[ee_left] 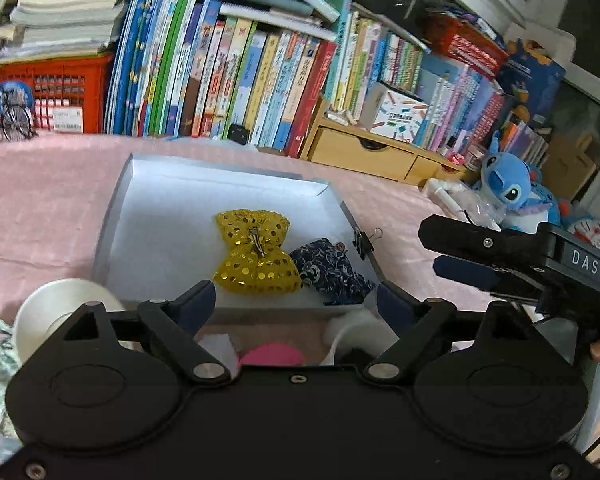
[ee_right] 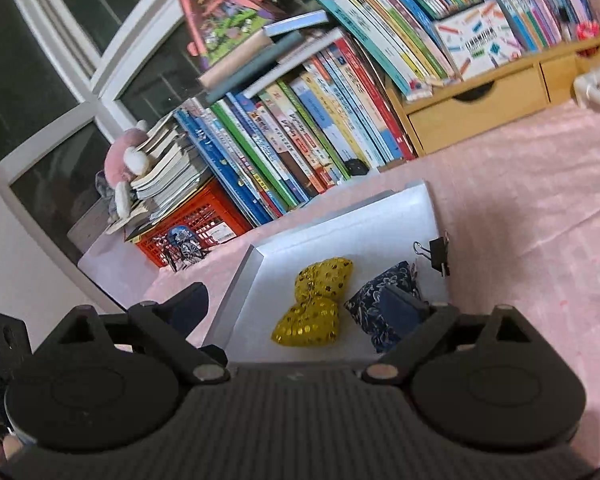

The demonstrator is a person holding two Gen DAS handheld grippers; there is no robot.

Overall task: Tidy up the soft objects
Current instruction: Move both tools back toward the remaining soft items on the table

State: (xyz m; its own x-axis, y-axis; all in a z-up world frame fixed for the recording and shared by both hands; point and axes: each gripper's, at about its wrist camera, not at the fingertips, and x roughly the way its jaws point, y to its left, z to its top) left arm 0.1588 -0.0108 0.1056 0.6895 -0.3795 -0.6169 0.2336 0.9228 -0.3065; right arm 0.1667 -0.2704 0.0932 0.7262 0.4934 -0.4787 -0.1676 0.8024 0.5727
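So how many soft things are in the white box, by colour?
Yellow sequin bow: 1
Dark blue patterned pouch: 1
Total in the white box: 2

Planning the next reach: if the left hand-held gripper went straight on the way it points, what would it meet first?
Probably the yellow sequin bow in the white tray. The left hand-held gripper stands open and empty, aimed downward at it; depth is unclear, so the tray's near rim might come first.
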